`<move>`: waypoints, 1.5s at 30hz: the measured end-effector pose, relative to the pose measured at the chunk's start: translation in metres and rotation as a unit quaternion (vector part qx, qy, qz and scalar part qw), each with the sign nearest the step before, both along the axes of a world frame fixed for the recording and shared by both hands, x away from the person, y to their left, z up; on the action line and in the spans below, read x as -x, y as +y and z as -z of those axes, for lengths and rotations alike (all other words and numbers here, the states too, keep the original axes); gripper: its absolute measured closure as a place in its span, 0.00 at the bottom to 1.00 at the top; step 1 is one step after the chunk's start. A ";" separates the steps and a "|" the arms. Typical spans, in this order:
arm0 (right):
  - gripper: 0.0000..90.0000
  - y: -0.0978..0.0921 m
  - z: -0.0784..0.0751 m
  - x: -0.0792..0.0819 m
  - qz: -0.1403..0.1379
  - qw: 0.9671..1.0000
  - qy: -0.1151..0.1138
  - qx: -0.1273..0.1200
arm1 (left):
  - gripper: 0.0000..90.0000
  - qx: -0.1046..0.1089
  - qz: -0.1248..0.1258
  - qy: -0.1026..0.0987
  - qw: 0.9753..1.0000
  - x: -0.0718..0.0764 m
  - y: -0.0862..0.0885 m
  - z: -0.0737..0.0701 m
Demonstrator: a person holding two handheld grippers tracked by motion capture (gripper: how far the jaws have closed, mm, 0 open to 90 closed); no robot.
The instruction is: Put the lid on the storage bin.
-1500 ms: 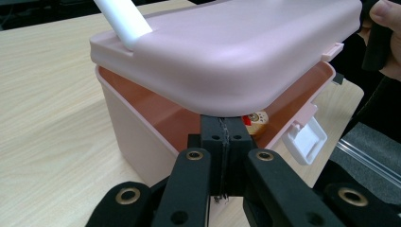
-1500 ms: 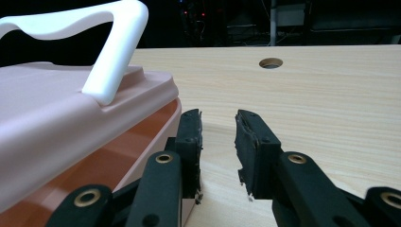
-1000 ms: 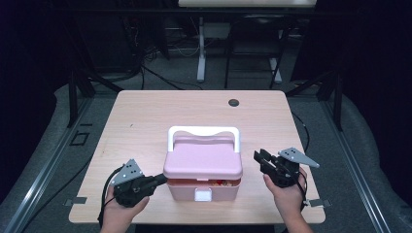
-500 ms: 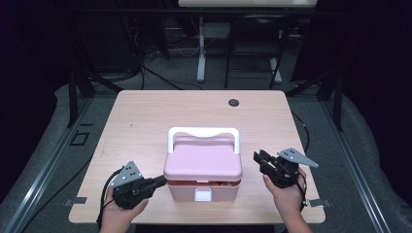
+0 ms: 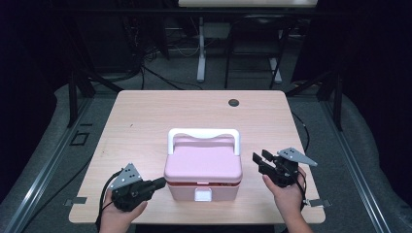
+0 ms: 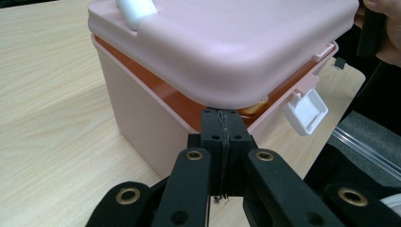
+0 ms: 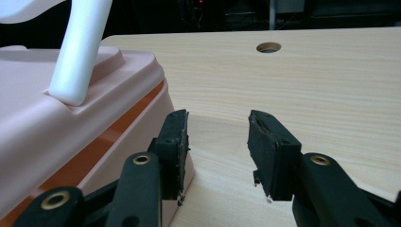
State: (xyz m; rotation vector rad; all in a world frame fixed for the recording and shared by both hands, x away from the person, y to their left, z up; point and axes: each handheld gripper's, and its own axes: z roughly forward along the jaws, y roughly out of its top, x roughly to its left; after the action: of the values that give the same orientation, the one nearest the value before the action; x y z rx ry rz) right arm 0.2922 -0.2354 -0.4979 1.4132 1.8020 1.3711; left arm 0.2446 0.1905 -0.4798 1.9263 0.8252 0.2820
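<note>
The pink box (image 5: pixel 203 171) sits at the near middle of the table (image 5: pixel 145 116), its white handle (image 5: pixel 204 134) standing up at the back and its white latch (image 5: pixel 203 194) hanging loose at the front. The work in hand looks like opening it: the lid (image 6: pixel 227 42) sits slightly raised, showing an orange inner rim (image 6: pixel 165 94). The left claw (image 6: pixel 222 124) is closed with nothing between its jaws, its tip pressed in just under the lid's edge at the box's left side. The right claw (image 7: pixel 216 137) is wide open and empty, just beside the box's right wall. Next likely calls for levering upward on the left while the right steadies the base. The box is smooth, rounded moulded plastic; the table is pale wood grain.
</note>
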 end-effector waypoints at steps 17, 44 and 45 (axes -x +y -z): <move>0.59 -0.002 0.002 -0.002 -0.003 1.000 0.004 0.005 | 0.99 -0.004 -0.030 0.010 0.999 -0.001 0.010 0.007; 0.56 -0.003 0.004 -0.003 0.002 1.000 -0.004 0.023 | 0.63 0.003 -0.102 -0.001 0.995 -0.025 0.034 0.020; 0.55 -0.003 0.004 -0.002 0.003 1.000 -0.006 0.023 | 0.62 -0.002 -0.104 0.001 0.995 -0.026 0.035 0.021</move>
State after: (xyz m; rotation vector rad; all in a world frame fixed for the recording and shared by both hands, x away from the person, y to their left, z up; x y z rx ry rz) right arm 0.2947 -0.2381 -0.5019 1.3824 1.8093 1.3239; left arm 0.2706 0.2257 -0.5011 1.8462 1.0297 0.4062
